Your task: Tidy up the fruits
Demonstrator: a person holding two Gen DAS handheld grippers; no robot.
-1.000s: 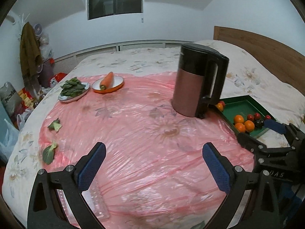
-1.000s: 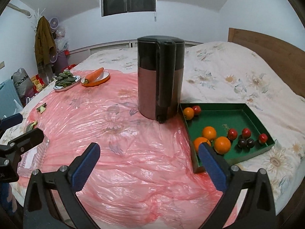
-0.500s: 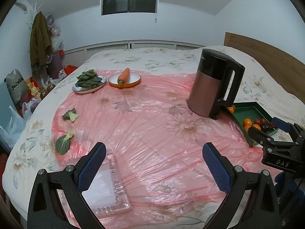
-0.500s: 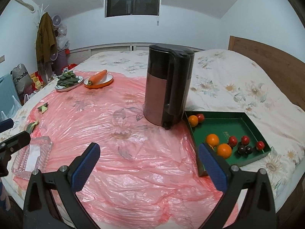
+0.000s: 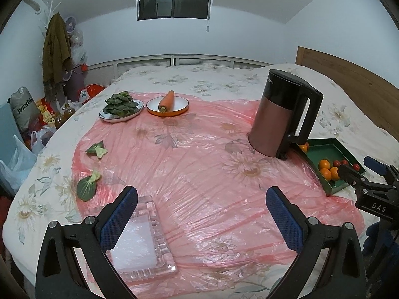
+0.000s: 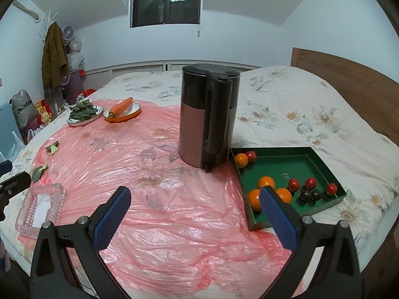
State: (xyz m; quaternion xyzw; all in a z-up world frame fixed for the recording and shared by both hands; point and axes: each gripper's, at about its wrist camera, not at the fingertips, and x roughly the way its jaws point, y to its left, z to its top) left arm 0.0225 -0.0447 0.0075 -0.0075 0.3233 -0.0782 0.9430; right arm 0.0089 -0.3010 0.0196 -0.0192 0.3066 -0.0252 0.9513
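Note:
A green tray (image 6: 324,167) on the bed's right side holds several oranges (image 6: 266,182), small red fruits (image 6: 310,183) and dark fruits (image 6: 311,195). It also shows in the left wrist view (image 5: 324,149). A clear glass dish (image 5: 147,239) lies at the near left, seen in the right wrist view too (image 6: 40,206). My left gripper (image 5: 199,214) is open and empty above the pink sheet beside the dish. My right gripper (image 6: 193,211) is open and empty, its right finger in front of the tray's oranges.
A black and copper kettle (image 6: 208,119) stands next to the tray. A plate of greens (image 5: 121,108) and an orange bowl with a carrot (image 5: 167,103) sit at the far left. Two loose leaves (image 5: 87,186) lie near the left edge. Wooden headboard (image 6: 349,79) on the right.
Both grippers have pulled back and risen, so more of the bed shows. The glass dish has come fully into view. Both stay open.

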